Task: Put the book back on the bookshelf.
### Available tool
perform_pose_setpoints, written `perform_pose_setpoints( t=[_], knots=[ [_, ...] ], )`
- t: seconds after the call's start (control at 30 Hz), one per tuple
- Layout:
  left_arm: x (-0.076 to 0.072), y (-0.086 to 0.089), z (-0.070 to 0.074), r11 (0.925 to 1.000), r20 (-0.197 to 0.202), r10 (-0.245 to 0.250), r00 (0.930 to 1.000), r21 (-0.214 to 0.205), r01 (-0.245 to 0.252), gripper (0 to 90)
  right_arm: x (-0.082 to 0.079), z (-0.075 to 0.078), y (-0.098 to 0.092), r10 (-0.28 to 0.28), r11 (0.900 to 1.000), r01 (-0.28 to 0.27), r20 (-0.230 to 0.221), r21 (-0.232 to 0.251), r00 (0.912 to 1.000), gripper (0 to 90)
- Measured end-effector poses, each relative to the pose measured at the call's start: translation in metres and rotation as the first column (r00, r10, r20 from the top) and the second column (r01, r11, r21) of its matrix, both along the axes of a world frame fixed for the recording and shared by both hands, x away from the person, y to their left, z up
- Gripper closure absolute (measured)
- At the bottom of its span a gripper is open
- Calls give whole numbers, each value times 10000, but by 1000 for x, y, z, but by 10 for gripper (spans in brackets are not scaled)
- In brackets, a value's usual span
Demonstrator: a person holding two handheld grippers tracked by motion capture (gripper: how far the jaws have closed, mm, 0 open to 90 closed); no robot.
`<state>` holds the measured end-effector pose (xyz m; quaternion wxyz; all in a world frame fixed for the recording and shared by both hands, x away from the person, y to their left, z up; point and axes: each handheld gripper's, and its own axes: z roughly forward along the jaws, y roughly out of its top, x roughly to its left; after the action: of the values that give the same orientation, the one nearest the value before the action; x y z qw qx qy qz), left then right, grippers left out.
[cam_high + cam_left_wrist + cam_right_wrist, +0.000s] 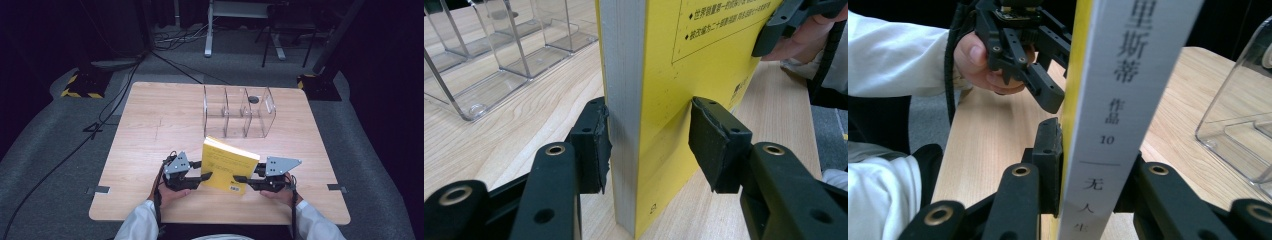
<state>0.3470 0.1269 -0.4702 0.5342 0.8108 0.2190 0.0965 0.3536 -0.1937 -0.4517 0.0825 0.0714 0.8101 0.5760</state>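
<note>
Book: a yellow paperback, standing upright on the table between the two grippers, just in front of the clear organizer with its upright slots. It is leaning slightly, its spine toward the right gripper.

Right gripper: it is pinching the book at the spine end; in the right gripper view the pads are pressing flat against both covers. This grip appears sound.

Left gripper: its jaws are straddling the page edge. In the left gripper view one pad is touching the block, while the other is standing slightly off the yellow cover. Judgement: this side is guiding, not gripping.

Recommendations for the step in hand, apparently lifting the book toward a slot:
- Closing the left jaws fully before lifting, so the book is not pivoting on the right grip.
- Keeping both hands level, holding the book vertical.
- Aligning the book with a slot's dividers before lowering, since the acrylic walls are thin and could shift.
</note>
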Motion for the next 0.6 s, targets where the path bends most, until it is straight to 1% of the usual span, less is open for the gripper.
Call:
perform_pose_setpoints(
  t=[0.1,0.2,0.27,0.33,0.4,0.47,0.53,0.57,0.6],
  knots=[
    [0,-1,0,10000,-47,36,10000,-13,-36,525,0,0,0,-55,10000,55,17,21,10000,724],
    [0,-1,0,10000,-44,53,10000,-7,-53,527,0,0,2,-247,9997,246,19,64,9997,734],
    [0,-1,0,10000,-34,33,10000,21,-33,527,0,0,2,-315,9994,316,-78,121,9995,746],
    [0,-1,1,9999,33,-1,10000,147,0,528,-1,0,2,-403,9991,405,-172,111,9990,753],
    [-1,1,2,9987,193,37,9998,514,-46,514,-1,1,2,-466,9989,468,-240,84,9986,762],
    [-1,4,2,9980,232,135,9996,607,-149,499,-2,2,2,-581,9983,581,-154,28,9982,763],
    [-2,10,2,9969,228,445,9987,644,-459,466,-2,3,0,-728,9973,728,-60,-25,9973,763],
    [-3,15,2,9948,226,718,9972,707,-732,451,-2,3,-1,-797,9968,797,-89,-4,9968,764],
    [-3,15,2,9948,226,718,9972,707,-732,418,-2,3,-1,-797,9968,797,-89,-4,9968,764]
  ],
)
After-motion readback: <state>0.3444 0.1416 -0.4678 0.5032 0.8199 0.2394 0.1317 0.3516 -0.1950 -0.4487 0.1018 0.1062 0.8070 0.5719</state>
